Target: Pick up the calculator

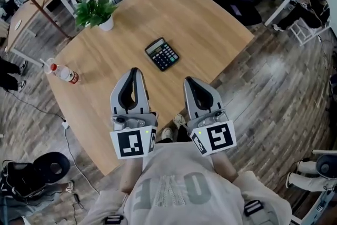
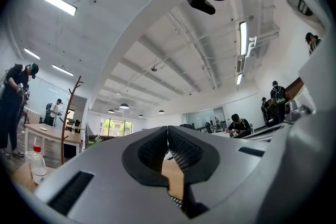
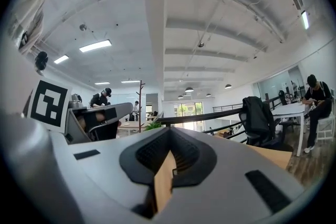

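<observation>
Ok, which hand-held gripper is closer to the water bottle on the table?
Left. In the head view the left hand-held gripper is over the table to the right of the bottle. The right hand-held gripper is farther right, beyond the left one.

I see my left gripper [image 2: 168, 131], grey jaws closed on nothing, light wooden table [image 2: 174, 178] showing behind them; a clear plastic red-capped bottle [image 2: 37, 165] stands far left.
</observation>
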Demonstrator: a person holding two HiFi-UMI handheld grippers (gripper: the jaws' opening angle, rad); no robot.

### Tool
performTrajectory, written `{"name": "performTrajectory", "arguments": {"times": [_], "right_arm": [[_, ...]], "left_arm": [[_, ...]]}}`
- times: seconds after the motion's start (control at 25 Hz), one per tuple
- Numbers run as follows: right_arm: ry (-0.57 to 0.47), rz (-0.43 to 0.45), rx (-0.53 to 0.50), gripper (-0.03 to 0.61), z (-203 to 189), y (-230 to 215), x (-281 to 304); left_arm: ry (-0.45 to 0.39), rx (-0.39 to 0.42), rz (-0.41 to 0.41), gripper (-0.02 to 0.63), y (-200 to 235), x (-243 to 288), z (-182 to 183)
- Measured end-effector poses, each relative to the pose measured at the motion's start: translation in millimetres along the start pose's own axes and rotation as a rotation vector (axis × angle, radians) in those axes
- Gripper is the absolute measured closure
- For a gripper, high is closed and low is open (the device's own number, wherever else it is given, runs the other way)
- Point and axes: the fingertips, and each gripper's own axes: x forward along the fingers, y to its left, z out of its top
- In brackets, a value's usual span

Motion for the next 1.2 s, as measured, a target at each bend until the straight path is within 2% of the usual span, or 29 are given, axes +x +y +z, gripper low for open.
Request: {"name": "performTrajectory", "arguments": {"times": [0.16, 0.36, 0.52, 0.76, 1.16, 1.2], "right_arm": [[-0.002, 0.056, -0.013, 0.56, 8, -13, 16], [0.012, 0.04, -0.004, 0.56, 8, -43, 38], [-0.006, 0.078, -0.004, 0.56, 14, -56, 57], [0.021, 0.106, -0.055, 0.56, 14, -69, 91], [0.026, 0.359, -0.131, 0.549, 39, -70, 159], [0.024, 0.388, -0.134, 0.46, 43, -70, 167]], "left_arm": [[-0.011, -0.018, 0.035, 0.606, 2, 22, 1], [-0.032, -0.011, 0.061, 0.606, 4, 45, 4], [-0.036, -0.019, 0.093, 0.606, 17, 58, -1], [-0.019, -0.015, 0.152, 0.606, 37, 64, -8], [0.039, -0.013, 0.236, 0.606, 57, 65, -28], [0.046, -0.015, 0.241, 0.606, 57, 65, -31]]}}
